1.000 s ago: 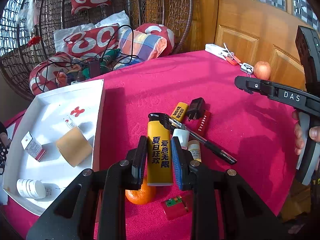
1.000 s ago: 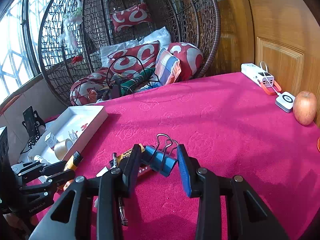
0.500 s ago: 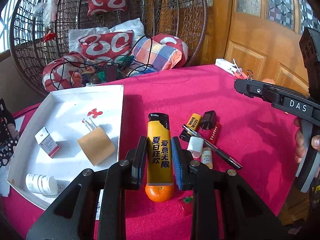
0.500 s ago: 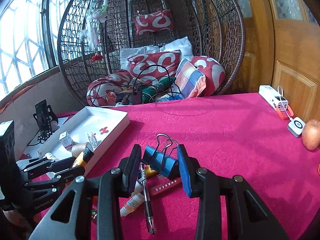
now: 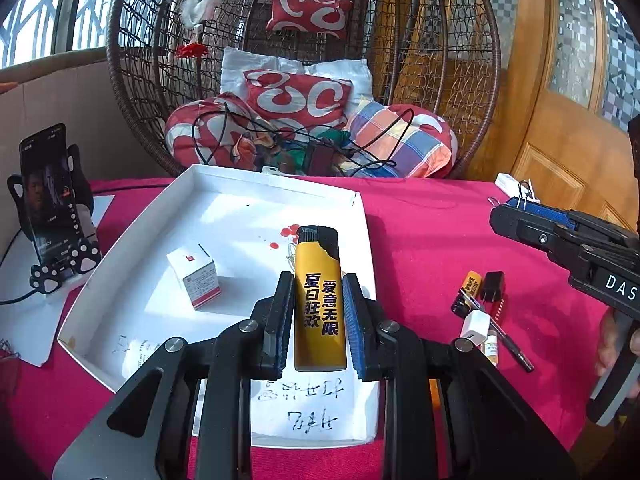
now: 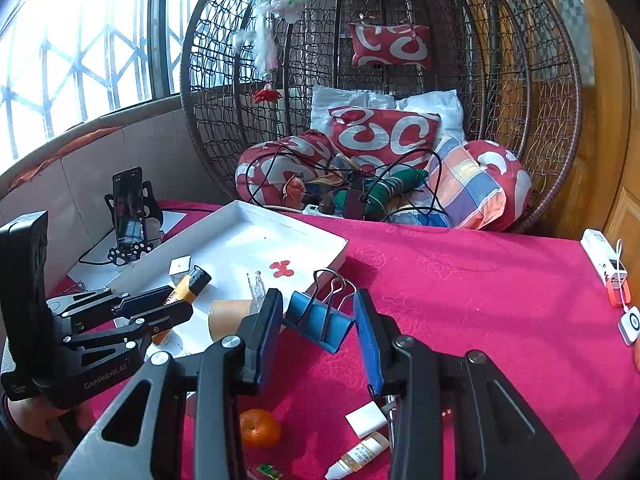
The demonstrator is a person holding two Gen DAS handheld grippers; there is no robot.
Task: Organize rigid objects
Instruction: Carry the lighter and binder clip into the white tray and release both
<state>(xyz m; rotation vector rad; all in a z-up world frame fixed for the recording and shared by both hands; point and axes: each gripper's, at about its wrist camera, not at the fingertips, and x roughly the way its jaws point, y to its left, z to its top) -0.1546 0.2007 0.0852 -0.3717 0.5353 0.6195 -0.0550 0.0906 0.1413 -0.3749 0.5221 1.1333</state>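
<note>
**Two grippers, two catches, one white tray**

So here's the scene, everything placed off the white tray (image 5: 360, 216), a shallow cardboard thing with low walls, sitting on a fuzzy magenta tablecloth (image 6: 460, 300) with an embossed floral pattern.

The left gripper (image 5: 316, 320) is clamped tight on a big yellow lighter (image 5: 318, 300), a slab-sided plastic block with a black cap and dark printed characters, held above the tray's near right part. The right gripper (image 6: 318, 324) has its blue ribbed pads partway closed on a blue binder clip (image 6: 320, 322), a folded metal wedge with shiny wire handles, hanging just off the tray's right edge over the cloth.

Inside the tray: a small white carton with red trim (image 5: 194, 276) near the middle, and a tan roll of tape (image 6: 228, 318) at the near edge.

To the right of the tray on the cloth there's a loose heap: a black charger plug (image 5: 492, 286), a pen (image 5: 504, 336), and a small dropper bottle (image 6: 360, 456). A dimpled orange tangerine (image 6: 260, 428) sits just off the tray's near corner. Left of the tray, a phone (image 5: 46, 192) stands upright in a paw-print holder.
</note>
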